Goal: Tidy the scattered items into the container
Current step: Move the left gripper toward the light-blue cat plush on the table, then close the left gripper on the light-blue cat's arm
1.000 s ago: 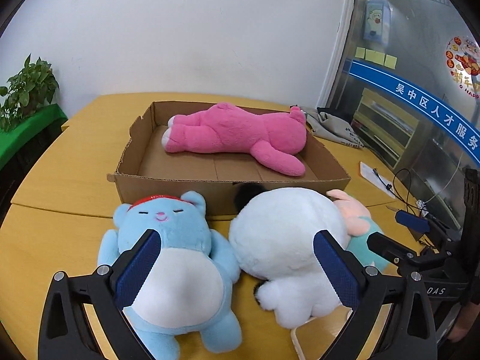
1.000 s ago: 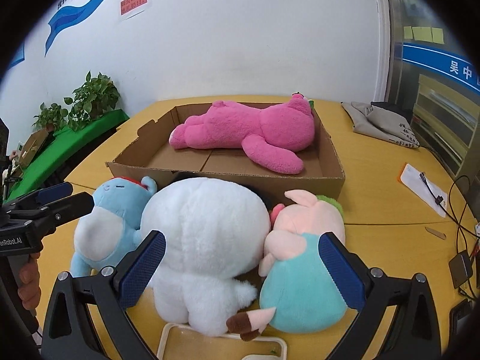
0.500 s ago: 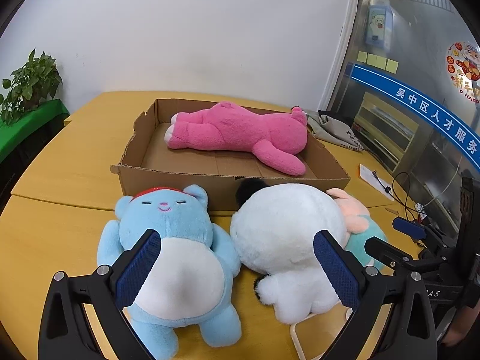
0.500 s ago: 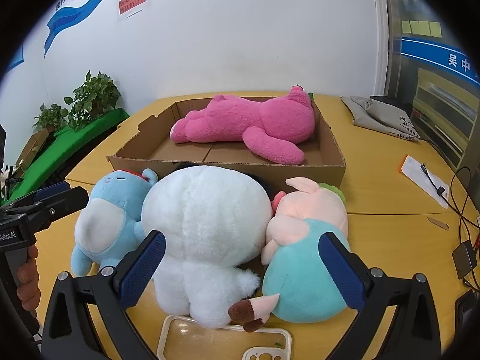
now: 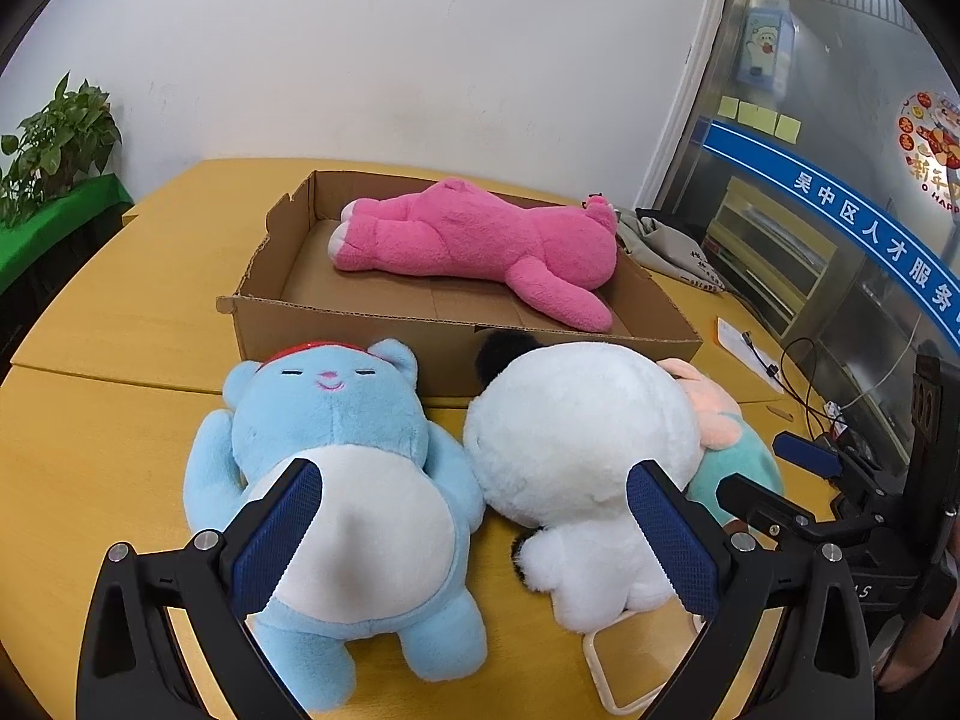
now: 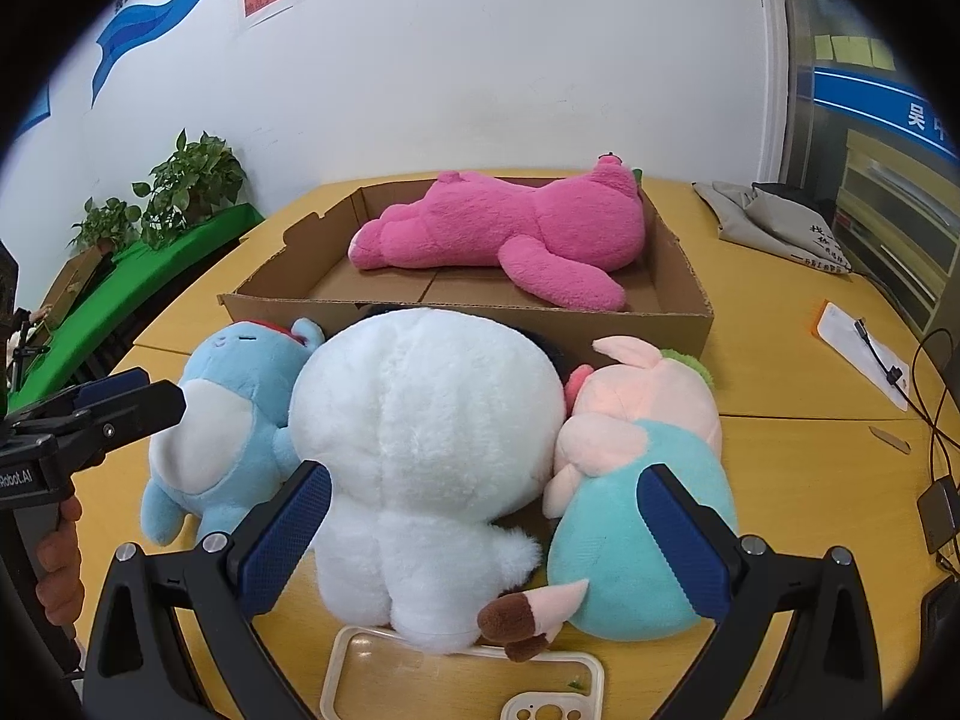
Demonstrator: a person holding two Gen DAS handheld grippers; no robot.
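A shallow cardboard box point(image 5: 360, 342) point(image 6: 678, 324) stands on the yellow table and holds a pink plush point(image 5: 480, 240) point(image 6: 528, 234) lying on its side. In front of the box lie a blue bear plush point(image 5: 336, 456) point(image 6: 228, 420), a white plush point(image 5: 576, 444) point(image 6: 420, 438) and a pink-and-teal pig plush point(image 5: 720, 426) point(image 6: 642, 468). My left gripper point(image 5: 474, 534) is open and empty, above the blue bear and the white plush. My right gripper point(image 6: 480, 534) is open and empty, above the white plush and the pig.
A clear phone case point(image 6: 462, 684) lies on the table at the near edge, under the white plush. A grey bag point(image 6: 780, 222), a paper with a cable point(image 6: 864, 354) and wires lie to the right. Potted plants point(image 6: 192, 180) stand at the left.
Both grippers have drawn back and slightly up, so more of the plush toys and the phone case shows. The toys have not moved. Both stay open.
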